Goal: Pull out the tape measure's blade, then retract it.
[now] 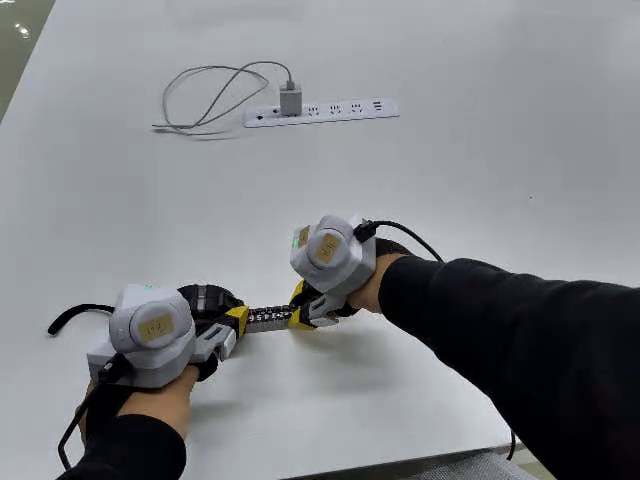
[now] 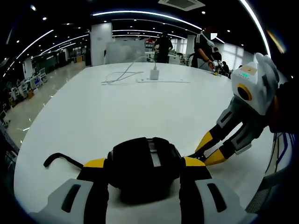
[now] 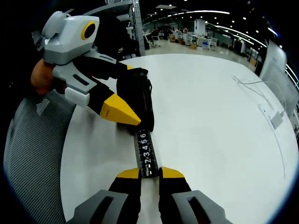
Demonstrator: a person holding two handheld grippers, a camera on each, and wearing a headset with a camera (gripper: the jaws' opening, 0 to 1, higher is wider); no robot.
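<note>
The tape measure (image 3: pixel 140 93), a black case, sits clamped between the fingers of the left gripper (image 2: pixel 145 164), whose yellow tips press on its two sides, low on the white table (image 1: pixel 450 170). From the case's mouth a short length of blade (image 3: pixel 145 151) runs straight to the right gripper (image 3: pixel 150 173), whose fingers are drawn together on the blade's end. The hook is hidden between the tips, so the pinch looks firm but I can't be sure. With only a few numbers showing, this reads as the pull-out step, barely begun. The next move calls for the right gripper to draw away along the blade's line while the left steadies the case. A power strip (image 1: pixel 320 111) lies well beyond both sets of fingertips.
</note>
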